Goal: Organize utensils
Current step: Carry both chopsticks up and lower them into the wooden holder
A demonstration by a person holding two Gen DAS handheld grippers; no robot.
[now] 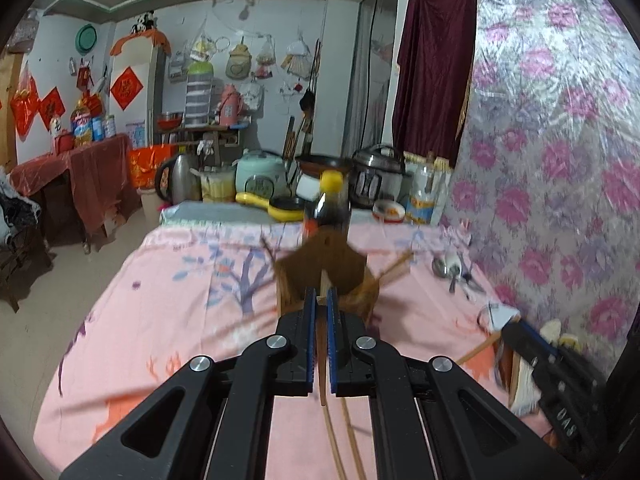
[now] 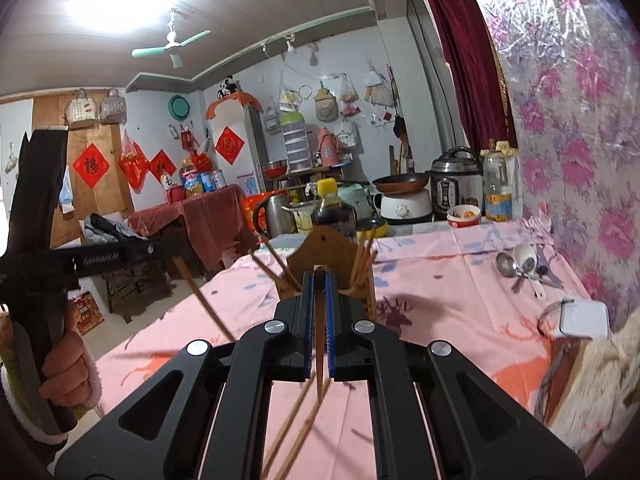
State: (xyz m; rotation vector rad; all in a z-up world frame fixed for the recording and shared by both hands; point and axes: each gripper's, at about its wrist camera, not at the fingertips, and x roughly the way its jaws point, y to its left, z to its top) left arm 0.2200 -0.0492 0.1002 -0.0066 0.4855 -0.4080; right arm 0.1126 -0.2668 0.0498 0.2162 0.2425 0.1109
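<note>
A wooden utensil holder [image 1: 328, 272] stands on the pink tablecloth with several chopsticks leaning in it; the right wrist view shows the holder [image 2: 320, 252] just ahead of the fingers. My left gripper [image 1: 321, 294] is shut on a wooden chopstick [image 1: 322, 360], held above the table in front of the holder. My right gripper [image 2: 318, 278] is likewise shut on a chopstick [image 2: 319, 360]. More loose chopsticks [image 2: 296, 432] lie on the cloth below. The right wrist view shows the left gripper [image 2: 162, 246] at the left with its chopstick [image 2: 204, 304] slanting down.
A dark sauce bottle with a yellow cap [image 2: 332, 208] stands behind the holder. Spoons [image 2: 520, 268] lie by the flowered wall at the right, near a white box [image 2: 584, 318]. Cookers, a kettle and a pan [image 2: 400, 182] crowd the far counter. A hand [image 2: 64, 368] holds the left tool.
</note>
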